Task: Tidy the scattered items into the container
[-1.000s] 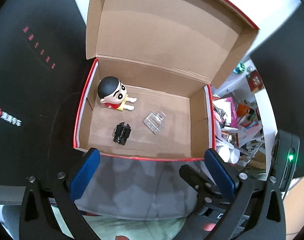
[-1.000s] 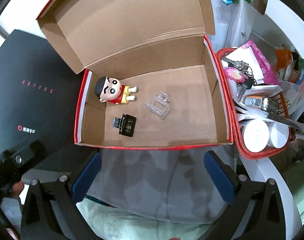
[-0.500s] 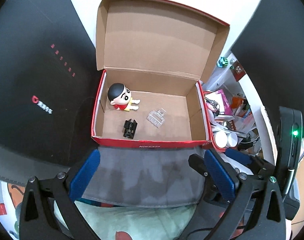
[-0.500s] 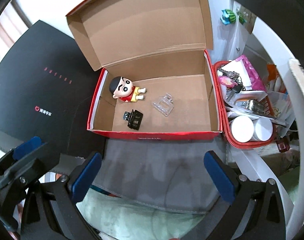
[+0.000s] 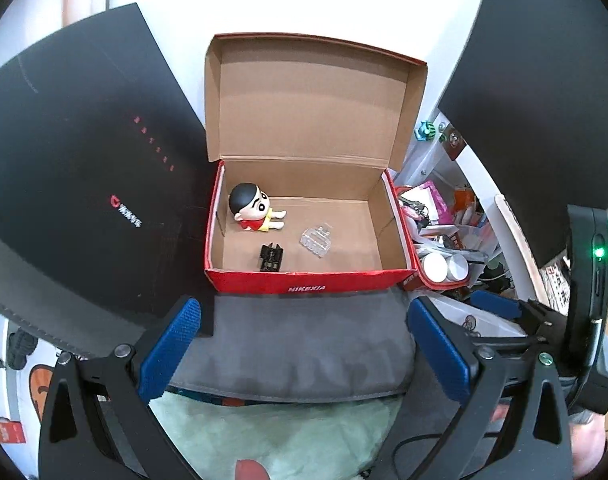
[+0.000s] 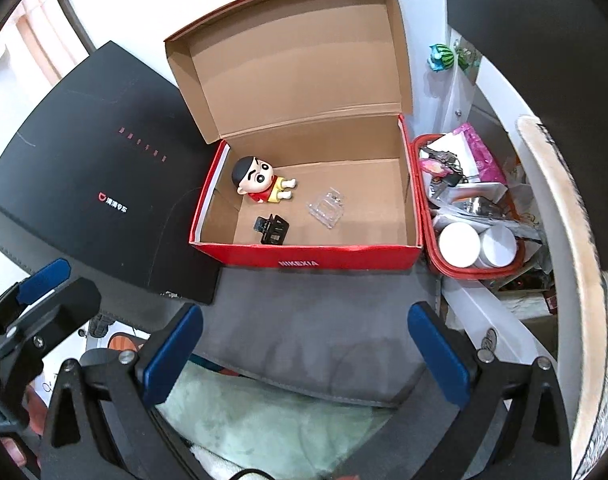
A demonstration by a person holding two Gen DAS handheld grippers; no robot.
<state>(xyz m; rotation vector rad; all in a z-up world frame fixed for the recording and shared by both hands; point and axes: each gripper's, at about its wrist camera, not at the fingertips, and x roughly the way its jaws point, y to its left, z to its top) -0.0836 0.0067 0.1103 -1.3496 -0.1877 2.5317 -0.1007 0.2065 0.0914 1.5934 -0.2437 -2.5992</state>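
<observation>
A red shoebox [image 5: 308,287] [image 6: 324,258] stands open with its lid up at the back of a grey mat [image 5: 304,344]. Inside lie a cartoon boy figure [image 5: 253,208] [image 6: 261,179], a black clip [image 5: 271,258] [image 6: 273,230] and a clear plastic piece [image 5: 317,237] [image 6: 326,208]. My left gripper [image 5: 304,344] is open and empty, held above the mat in front of the box. My right gripper [image 6: 304,344] is open and empty in the same place, to the right of the left one. Each gripper also shows at the edge of the other's view.
A large black box [image 5: 84,200] [image 6: 104,184] lies left of the shoebox. A red basket [image 6: 470,268] full of clutter stands right of it, also in the left wrist view [image 5: 440,264]. A green cloth [image 5: 272,432] lies under the mat's near edge.
Both grippers have pulled back and up from the shoebox, which now looks smaller and farther. The items in the box have not moved. Both grippers stay open.
</observation>
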